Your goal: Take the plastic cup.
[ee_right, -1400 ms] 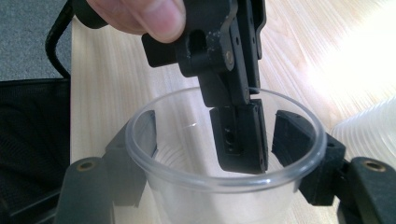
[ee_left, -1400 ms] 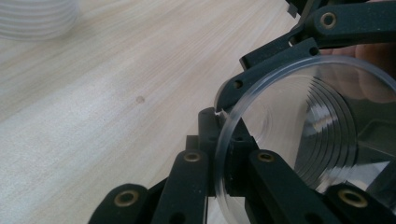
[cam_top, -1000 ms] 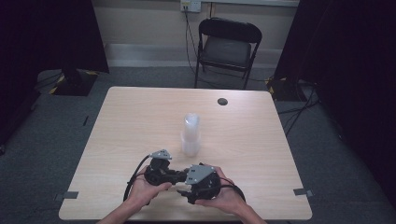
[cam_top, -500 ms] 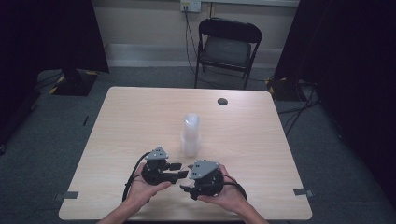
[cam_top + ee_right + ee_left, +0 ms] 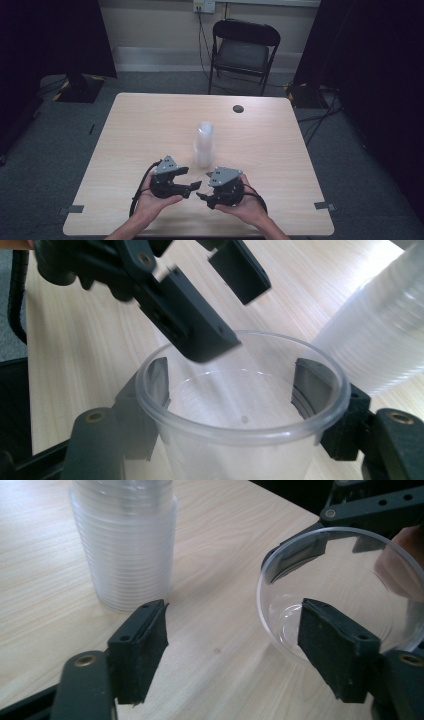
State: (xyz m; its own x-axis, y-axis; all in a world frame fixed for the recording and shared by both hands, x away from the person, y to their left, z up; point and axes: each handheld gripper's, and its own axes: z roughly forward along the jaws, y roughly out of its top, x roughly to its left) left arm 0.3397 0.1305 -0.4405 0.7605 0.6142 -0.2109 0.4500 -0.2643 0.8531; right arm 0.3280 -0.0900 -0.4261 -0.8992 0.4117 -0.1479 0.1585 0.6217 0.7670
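Right gripper [image 5: 235, 410] clamps a single clear plastic cup [image 5: 240, 440], jaws pressing its outer wall on both sides; the cup is empty, mouth facing the left gripper [image 5: 187, 182]. In the high view the two grippers sit near the table's [image 5: 150, 125] near edge, tips almost meeting, the right one at 3 o'clock of the left. Left gripper jaws have just been opening and stand wide, nothing between the pads; the cup rim is just beside one jaw. Stack of nested clear cups [image 5: 204, 145] stands upright mid-table, at 12 o'clock from the grippers, nothing visible in the top cup.
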